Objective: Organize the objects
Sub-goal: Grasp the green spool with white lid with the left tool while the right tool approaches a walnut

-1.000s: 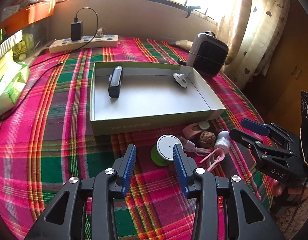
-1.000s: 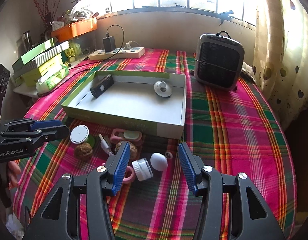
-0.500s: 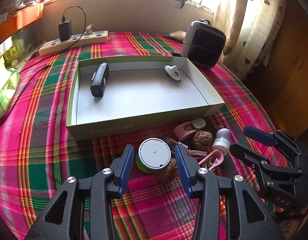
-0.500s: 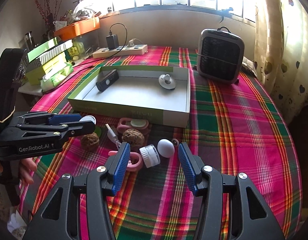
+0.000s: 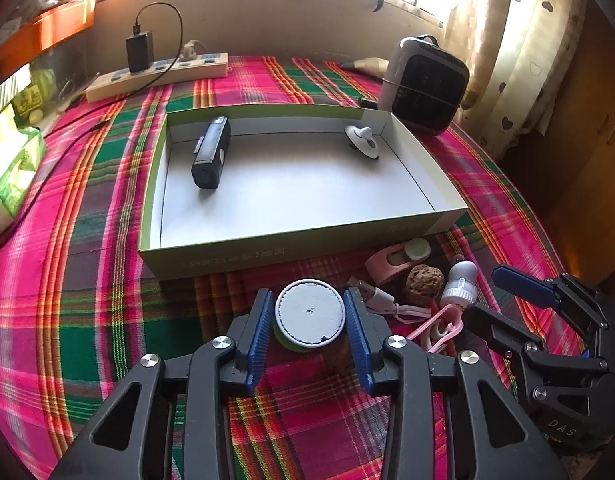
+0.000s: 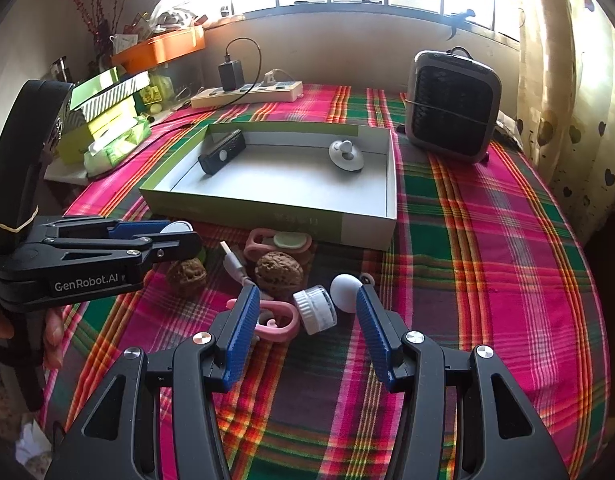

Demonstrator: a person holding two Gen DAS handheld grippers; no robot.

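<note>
My left gripper (image 5: 309, 316) is open with its blue pads on either side of a round green jar with a white lid (image 5: 310, 312), near touching it. A shallow green-edged box (image 5: 303, 250) behind it holds a black device (image 5: 211, 152) and a white knob (image 5: 363, 142). My right gripper (image 6: 305, 314) is open over a small white bulb (image 6: 327, 304) and a pink clip (image 6: 277, 320). Two walnuts (image 6: 278, 270), a white USB plug (image 6: 233, 262) and a pink holder (image 6: 277, 242) lie in front of the box (image 6: 267, 212). The left gripper (image 6: 107, 248) shows in the right wrist view.
A grey heater (image 6: 453, 114) stands at the back right. A power strip with a charger (image 5: 159, 74) lies at the back. Green packages and boxes (image 6: 111, 128) sit at the left edge. The plaid cloth (image 6: 487, 280) covers the round table.
My left gripper has moved forward so the white-lidded jar now sits between its pads, and the pads have narrowed around it. My right gripper has come closer to the bulb and clip.
</note>
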